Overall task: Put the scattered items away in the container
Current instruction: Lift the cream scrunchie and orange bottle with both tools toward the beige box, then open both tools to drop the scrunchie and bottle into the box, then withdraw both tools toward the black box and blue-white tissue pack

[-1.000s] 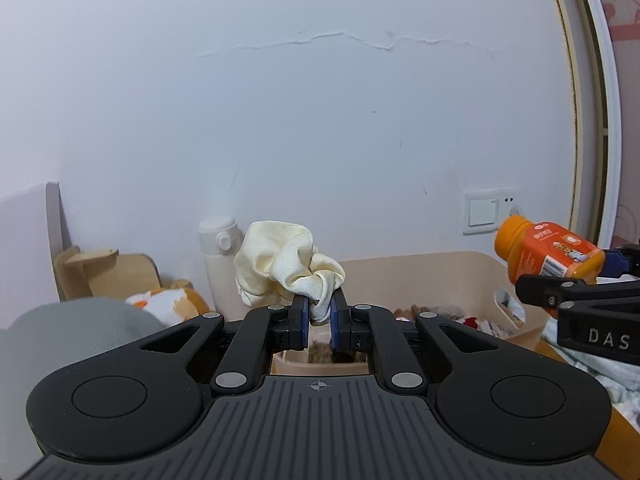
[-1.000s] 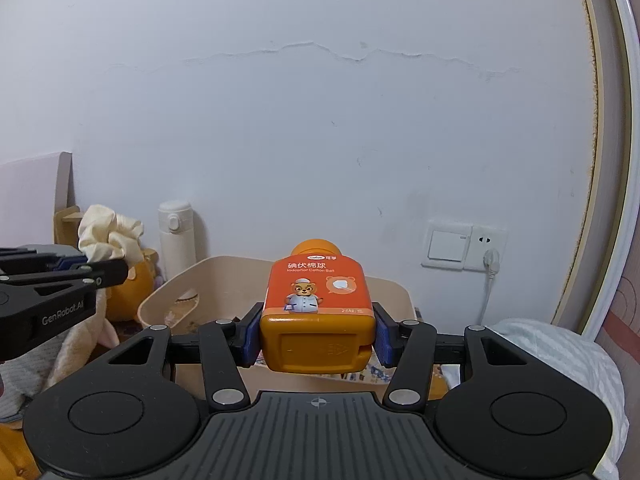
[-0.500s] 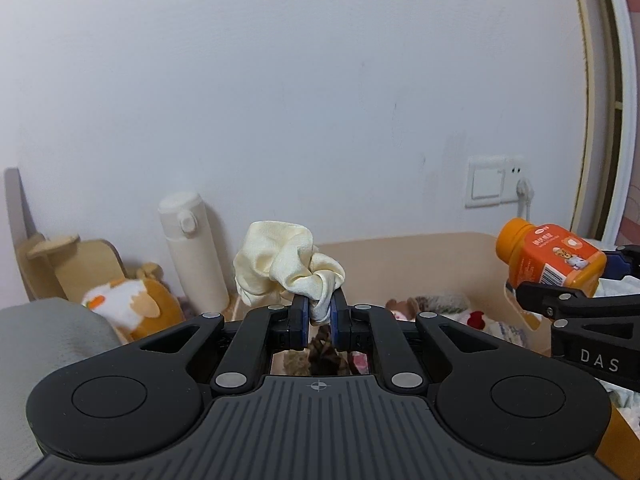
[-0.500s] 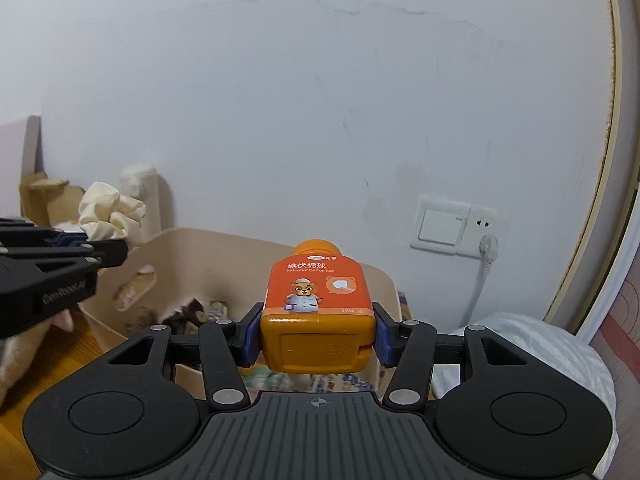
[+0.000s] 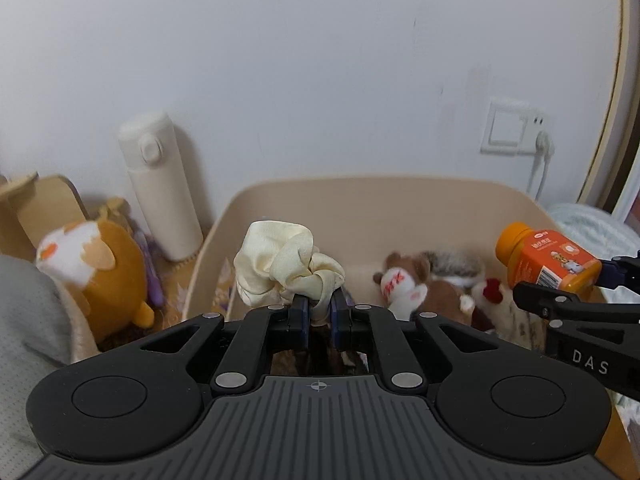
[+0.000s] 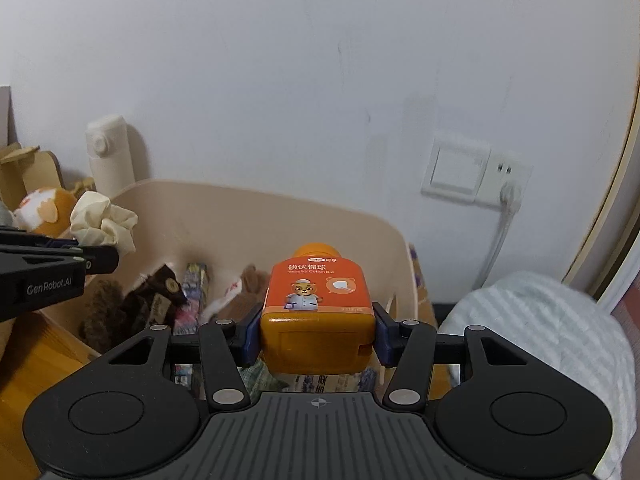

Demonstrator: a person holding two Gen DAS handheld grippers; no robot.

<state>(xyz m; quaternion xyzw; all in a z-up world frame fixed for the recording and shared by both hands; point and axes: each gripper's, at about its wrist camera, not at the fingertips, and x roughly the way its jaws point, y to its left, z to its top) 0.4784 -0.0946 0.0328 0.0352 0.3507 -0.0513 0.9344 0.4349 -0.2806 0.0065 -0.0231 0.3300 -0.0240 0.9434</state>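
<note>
My left gripper (image 5: 319, 312) is shut on a cream scrunchie (image 5: 284, 266) and holds it above the left end of a beige plastic bin (image 5: 360, 196). My right gripper (image 6: 318, 332) is shut on an orange bottle (image 6: 318, 304) with a bear label, held above the bin's (image 6: 256, 216) right part. The bottle (image 5: 546, 258) shows at the right in the left wrist view, and the scrunchie (image 6: 102, 220) at the left in the right wrist view. Inside the bin lie plush toys (image 5: 404, 280), a brown fuzzy item (image 6: 132, 304) and small packets (image 6: 192, 288).
A cream thermos (image 5: 160, 188) stands against the wall left of the bin, beside an orange-and-white plush (image 5: 96, 268) and a wooden stand (image 5: 36, 204). A wall switch and socket (image 6: 468, 172) are at the right, above striped white bedding (image 6: 540, 320).
Both grippers have tilted down and moved closer to the bin, so its inside now shows. Each keeps its hold, left on the scrunchie and right on the bottle.
</note>
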